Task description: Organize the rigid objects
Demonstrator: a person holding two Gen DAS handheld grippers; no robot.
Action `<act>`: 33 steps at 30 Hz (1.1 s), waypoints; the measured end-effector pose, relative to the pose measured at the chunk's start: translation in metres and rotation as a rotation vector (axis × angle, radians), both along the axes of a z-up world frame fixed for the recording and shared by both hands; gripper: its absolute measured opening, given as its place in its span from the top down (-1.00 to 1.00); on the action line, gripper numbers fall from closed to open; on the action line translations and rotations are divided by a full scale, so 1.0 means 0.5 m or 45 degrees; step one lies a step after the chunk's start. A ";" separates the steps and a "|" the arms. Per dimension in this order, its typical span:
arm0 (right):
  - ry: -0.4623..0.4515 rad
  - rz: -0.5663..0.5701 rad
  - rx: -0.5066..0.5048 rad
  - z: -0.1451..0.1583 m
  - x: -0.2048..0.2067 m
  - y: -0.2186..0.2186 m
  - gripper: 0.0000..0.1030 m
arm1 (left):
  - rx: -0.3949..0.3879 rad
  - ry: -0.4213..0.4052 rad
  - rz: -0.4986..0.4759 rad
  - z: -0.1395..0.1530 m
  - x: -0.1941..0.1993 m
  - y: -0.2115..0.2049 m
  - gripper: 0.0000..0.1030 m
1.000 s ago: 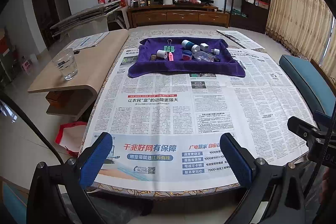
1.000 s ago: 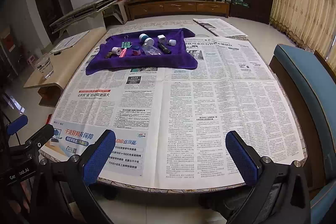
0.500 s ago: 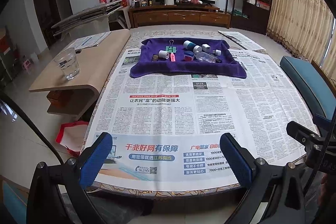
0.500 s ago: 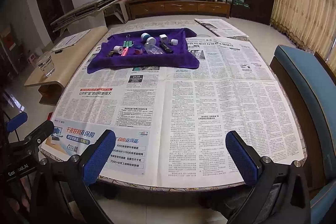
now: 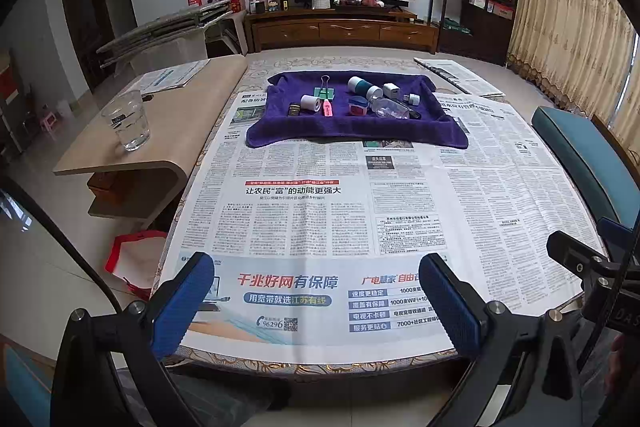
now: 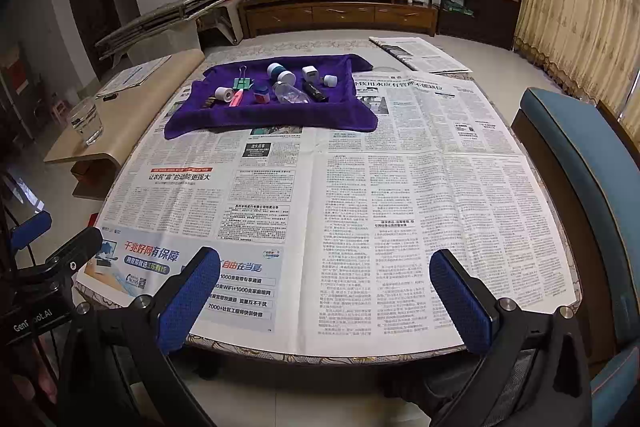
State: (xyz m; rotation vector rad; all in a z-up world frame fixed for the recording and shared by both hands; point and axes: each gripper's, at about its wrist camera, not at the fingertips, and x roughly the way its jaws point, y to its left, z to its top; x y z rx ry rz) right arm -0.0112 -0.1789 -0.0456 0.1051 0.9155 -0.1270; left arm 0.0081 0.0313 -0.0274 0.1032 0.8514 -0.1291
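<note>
Well apart from the purple towel (image 5: 356, 131) (small objects on it), both grippers' fingers (image 5: 184, 303) (image 6: 188, 299) gape empty.

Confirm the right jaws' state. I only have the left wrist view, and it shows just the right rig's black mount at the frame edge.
Observer: The right gripper is open with nothing between the jaws. It hovers over the newspaper at the near table edge.
Operator: There's something dark behind the clear bottle, mostly hidden for me. What is it?
Observer: In the right wrist view its full length shows. It is a black stick lying flat on the purple cloth, alongside the clear bottle on the bottle's right. I cannot tell what kind of item it is.
</note>
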 end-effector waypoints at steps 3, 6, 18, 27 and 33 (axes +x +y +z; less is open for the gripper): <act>-0.002 0.001 -0.002 0.002 -0.001 0.000 -0.99 | -0.003 0.000 0.001 0.000 0.000 0.000 -1.00; -0.002 0.001 -0.003 0.003 -0.002 0.000 -0.99 | -0.004 -0.001 0.001 0.000 -0.001 0.000 -1.00; -0.002 -0.002 -0.001 0.006 -0.005 -0.001 -0.99 | -0.013 0.003 -0.004 -0.002 -0.001 -0.002 -1.00; -0.005 -0.005 0.004 0.005 -0.006 -0.002 -0.99 | -0.009 0.005 -0.002 -0.003 -0.001 -0.005 -1.00; -0.010 -0.004 0.001 0.005 -0.006 -0.002 -0.99 | -0.013 0.004 -0.001 -0.002 0.000 -0.004 -1.00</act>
